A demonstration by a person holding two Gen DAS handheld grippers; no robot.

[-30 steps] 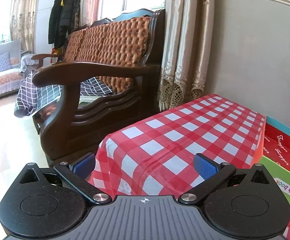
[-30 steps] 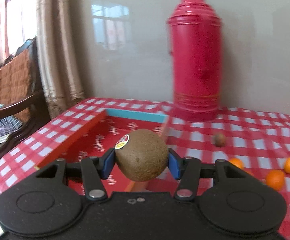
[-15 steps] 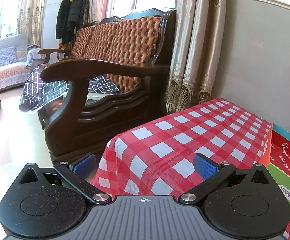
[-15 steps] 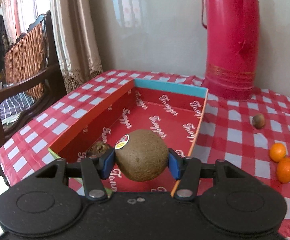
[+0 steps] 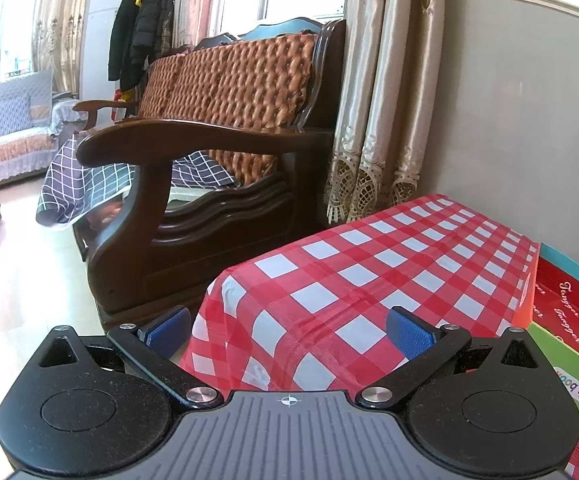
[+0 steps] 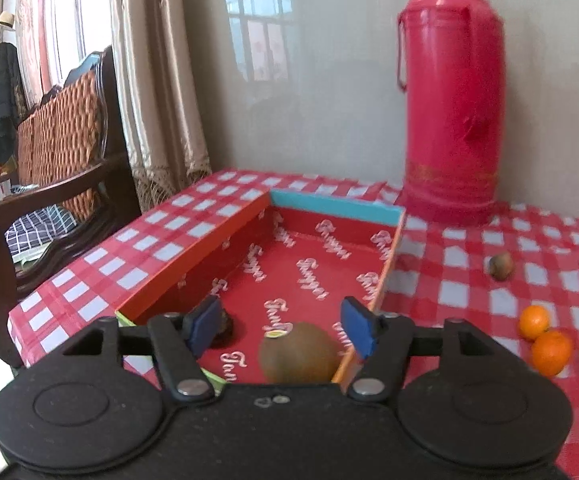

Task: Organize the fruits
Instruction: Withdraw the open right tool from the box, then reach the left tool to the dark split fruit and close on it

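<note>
The right gripper (image 6: 283,330) was over the near end of the red box (image 6: 193,258), and its jaws had just been opening. The kiwi (image 6: 299,354) lay below and between the blue pads (image 6: 205,326), on the red floor of the box near its right wall, and the pads were apart from it on both sides, so it was released. A sticker showed on the top of the kiwi. A small dark fruit (image 6: 225,326) sat on the box floor just behind the left pad; I could not tell what kind it was.

The box stood on a table with a red and white checked cloth (image 6: 469,292). To the right of the box, a small brown fruit (image 6: 500,266) lay alone on the cloth, and three oranges (image 6: 551,352) lay close together nearer to the camera. A tall red thermos (image 6: 453,96) stood at the far side by the wall.

The left gripper (image 5: 287,334) was released with nothing between its pads, above the near left corner of the table. The box corner (image 5: 569,316) showed at its right, and a dark wooden sofa (image 5: 209,148) stood beyond the table.
</note>
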